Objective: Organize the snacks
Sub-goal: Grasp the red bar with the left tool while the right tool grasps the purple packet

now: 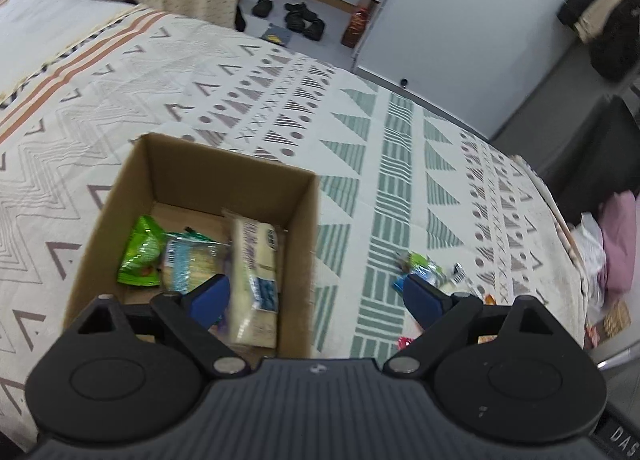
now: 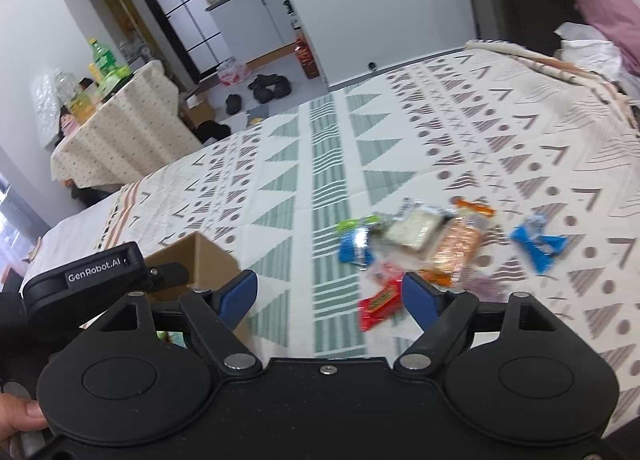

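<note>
Left gripper [image 1: 316,292]: jaws apart, nothing between them, poised over the near right wall of the cardboard box [image 1: 304,244].
Right gripper [image 2: 330,292]: jaws apart, empty, aimed at the loose snack pile.
Box contents: green packet [image 1: 140,256], clear-wrapped cracker pack [image 1: 192,264] and pale wrapped pack [image 1: 256,272] on the floor of the box; room remains toward its far wall.
Loose snacks: red packet [image 2: 378,306] nearest, then blue packet [image 2: 354,248], white pack [image 2: 416,230], orange pack [image 2: 460,248]; a second blue packet [image 2: 536,246] lies apart, toward the bed's right edge.
Handling, judged: light, crinkly, slippery film; contents crushable. Pinch a sealed end or across the flat body, gently.
Bed cover [image 2: 320,163]: soft, yielding surface; wide bare cloth beyond the pile, and open cloth between pile and box.
</note>
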Demonstrator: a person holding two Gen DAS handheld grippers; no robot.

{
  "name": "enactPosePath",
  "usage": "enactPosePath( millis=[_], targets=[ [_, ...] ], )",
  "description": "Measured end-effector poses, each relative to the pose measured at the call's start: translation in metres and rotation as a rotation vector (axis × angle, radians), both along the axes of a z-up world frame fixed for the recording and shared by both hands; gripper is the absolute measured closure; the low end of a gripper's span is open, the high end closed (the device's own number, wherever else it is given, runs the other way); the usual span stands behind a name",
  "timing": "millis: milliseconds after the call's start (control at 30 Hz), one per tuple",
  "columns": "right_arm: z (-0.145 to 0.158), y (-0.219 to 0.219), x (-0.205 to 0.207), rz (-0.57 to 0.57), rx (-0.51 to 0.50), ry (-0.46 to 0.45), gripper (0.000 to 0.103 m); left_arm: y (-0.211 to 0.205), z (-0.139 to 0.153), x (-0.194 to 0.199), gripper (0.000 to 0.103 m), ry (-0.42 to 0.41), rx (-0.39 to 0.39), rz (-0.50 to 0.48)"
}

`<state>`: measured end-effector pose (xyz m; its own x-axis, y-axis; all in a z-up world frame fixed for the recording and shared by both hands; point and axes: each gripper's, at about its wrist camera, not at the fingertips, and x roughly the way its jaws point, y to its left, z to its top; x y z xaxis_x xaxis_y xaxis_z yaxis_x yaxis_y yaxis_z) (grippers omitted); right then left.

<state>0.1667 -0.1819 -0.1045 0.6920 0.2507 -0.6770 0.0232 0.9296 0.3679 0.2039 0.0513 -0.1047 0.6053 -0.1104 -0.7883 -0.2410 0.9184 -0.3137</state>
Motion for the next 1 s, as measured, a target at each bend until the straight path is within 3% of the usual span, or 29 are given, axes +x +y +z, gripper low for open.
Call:
enactPosePath(
  millis=[233,667,800,1000],
  targets=[
    [-0.003,-0.038,-0.011,-0.051,0.003,0.000,0.020,-0.029,0.000,-0.003,0.010,-0.012,0.049,-0.062],
    [-0.022,-0.098,-0.023,-0.122,0.039,0.017,0.020,-0.084,-0.007,-0.003,0.010,-0.020,0.069,-0.208],
    [-0.033,-0.113,-0.022,-0.131,0.071,0.035,0.020,-0.102,-0.015,0.001,0.010,0.024,0.037,-0.251],
    [-0.049,-0.121,-0.014,-0.132,0.126,0.053,0.020,-0.127,-0.033,0.011,0.010,0.065,0.092,-0.281]
  ],
)
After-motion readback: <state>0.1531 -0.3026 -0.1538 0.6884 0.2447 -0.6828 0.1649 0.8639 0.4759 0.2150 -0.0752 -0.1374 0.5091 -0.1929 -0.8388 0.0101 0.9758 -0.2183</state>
